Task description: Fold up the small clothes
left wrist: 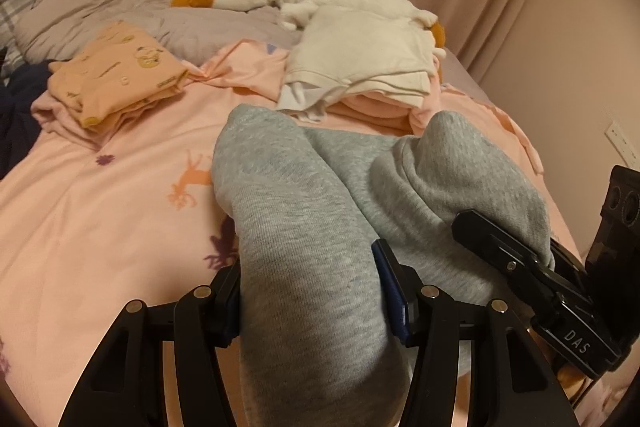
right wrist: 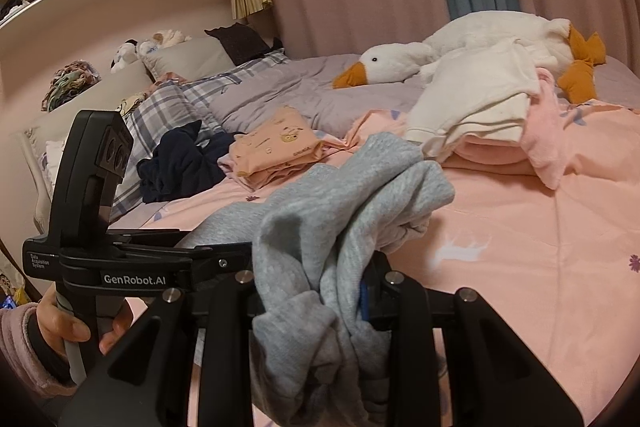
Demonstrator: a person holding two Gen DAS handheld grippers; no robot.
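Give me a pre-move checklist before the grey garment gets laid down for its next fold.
1. Left gripper clamped on grey garment: ok, cloth fills the jaws.
2. Right gripper clamped on it: ok, bunched cloth between the fingers.
3. Garment spread flat between the grippers: not ok, it hangs bunched and twisted.
4. Bare pink bedcover to lay it on: ok.
5. Folded peach piece and white pile apart from the garment: ok.
6. Which edges are gripped: cannot tell.
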